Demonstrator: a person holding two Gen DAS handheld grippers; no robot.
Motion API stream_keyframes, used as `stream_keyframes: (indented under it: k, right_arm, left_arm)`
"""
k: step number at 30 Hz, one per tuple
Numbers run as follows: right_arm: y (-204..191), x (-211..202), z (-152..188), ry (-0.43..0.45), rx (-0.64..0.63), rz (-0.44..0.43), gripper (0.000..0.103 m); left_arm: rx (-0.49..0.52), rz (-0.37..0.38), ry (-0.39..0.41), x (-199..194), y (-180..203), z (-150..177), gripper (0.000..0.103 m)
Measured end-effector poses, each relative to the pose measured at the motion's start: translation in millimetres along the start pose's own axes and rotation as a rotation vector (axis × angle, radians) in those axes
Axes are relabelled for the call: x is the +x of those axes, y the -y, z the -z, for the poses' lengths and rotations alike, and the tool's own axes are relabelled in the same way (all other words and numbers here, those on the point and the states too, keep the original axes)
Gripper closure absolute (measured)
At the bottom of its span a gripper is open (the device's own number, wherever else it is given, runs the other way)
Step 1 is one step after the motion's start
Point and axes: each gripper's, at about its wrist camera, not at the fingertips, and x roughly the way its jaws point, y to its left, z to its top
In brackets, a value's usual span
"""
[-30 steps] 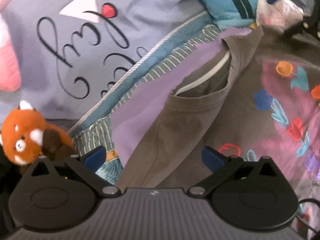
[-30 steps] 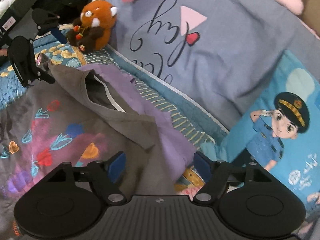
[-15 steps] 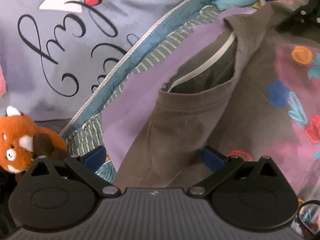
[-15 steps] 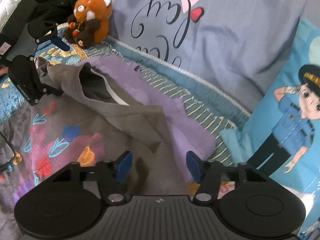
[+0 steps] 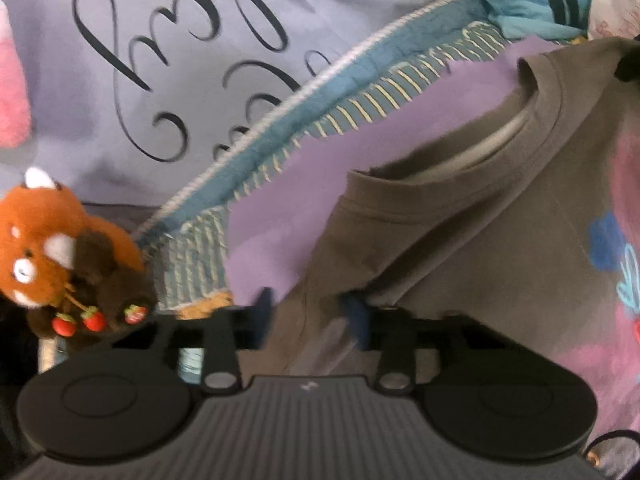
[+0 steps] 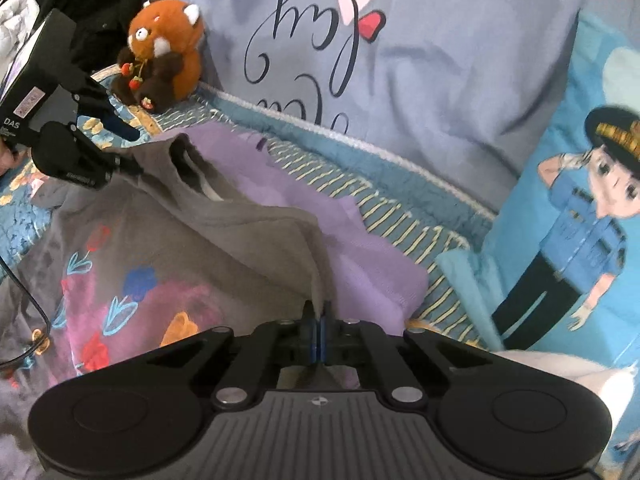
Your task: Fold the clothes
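A grey-brown cotton T-shirt with a pink patch and coloured tulip print (image 6: 168, 256) lies spread on a bed covered by a blue quilt with pale yellow stripes (image 6: 400, 216). Its neckline (image 5: 476, 168) points toward the head of the bed, and the upper part of the shirt overlaps a flat lilac garment (image 5: 304, 196) that lies beneath it and reaches closer to the pillows.

The right tool (image 6: 316, 334) is clamped on the grey-brown T-shirt: its two blue pads are pressed together with a ridge of the shirt's shoulder fabric pinched between them, and the cloth rises in a taut fold from that grip toward the collar.

The left tool (image 5: 310, 314) sits at the opposite shoulder, on the side of the bed nearer the toy. Its blue pads (image 5: 358, 316) stand apart with shirt fabric bunched in the gap between them; the jaws are not closed on it. In the right wrist view the same tool (image 6: 128, 148) appears with one finger above and one at the shirt's edge.

At the head of the bed a large grey-lavender pillow with black script, a pink triangle and a red heart (image 6: 420, 60) leans upright. A plush red panda holding strawberries (image 6: 162, 54) sits against its corner, and a light-blue cushion printed with a cartoon police officer (image 6: 580, 220) stands at the other side.
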Motion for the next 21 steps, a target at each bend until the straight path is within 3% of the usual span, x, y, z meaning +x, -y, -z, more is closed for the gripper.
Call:
stream_keyframes:
  k: [1,3,5,10,13,16,17,18,20,21]
  right_arm:
    - [-2,-3,-3,0.006,-0.016,0.027,0.102]
    - [-3,-7,-9,0.015,-0.036,0.066,0.102]
    - [-4,-11,-16,0.022,-0.05,0.097,0.102]
    - [-1,-11,-30,0.001,-0.065,0.171,0.102]
    - [7,8,-31,-0.087,-0.027,0.166,0.102]
    - [16,24,-28,-0.138,0.037,0.14,0.099]
    - [21,28,-26,-0.154,0.079,0.125,0.092]
    - [25,29,-24,-0.157,0.119,0.11,0.09]
    - [33,21,-19,-0.119,0.186,0.085,0.071]
    - [37,11,-16,-0.096,0.207,0.078,0.066]
  left_arm:
    - [-0.012,-0.028,0.001,-1,-2,-3,0.082]
    - [-0.045,-0.061,-0.004,0,-10,-8,0.083]
    - [-0.082,-0.088,-0.021,2,-18,-12,0.091]
    - [-0.098,-0.136,-0.056,8,-22,-10,0.091]
    - [-0.133,-0.09,-0.067,12,-23,-7,0.091]
    - [-0.145,-0.054,-0.069,15,-17,-5,0.076]
    - [-0.144,-0.056,-0.064,15,-14,-5,0.059]
    - [-0.143,-0.061,-0.052,14,-12,-5,0.049]
    - [-0.136,-0.079,-0.016,9,-7,-5,0.012]
    - [-0.13,-0.091,-0.002,6,-5,-5,0.008]
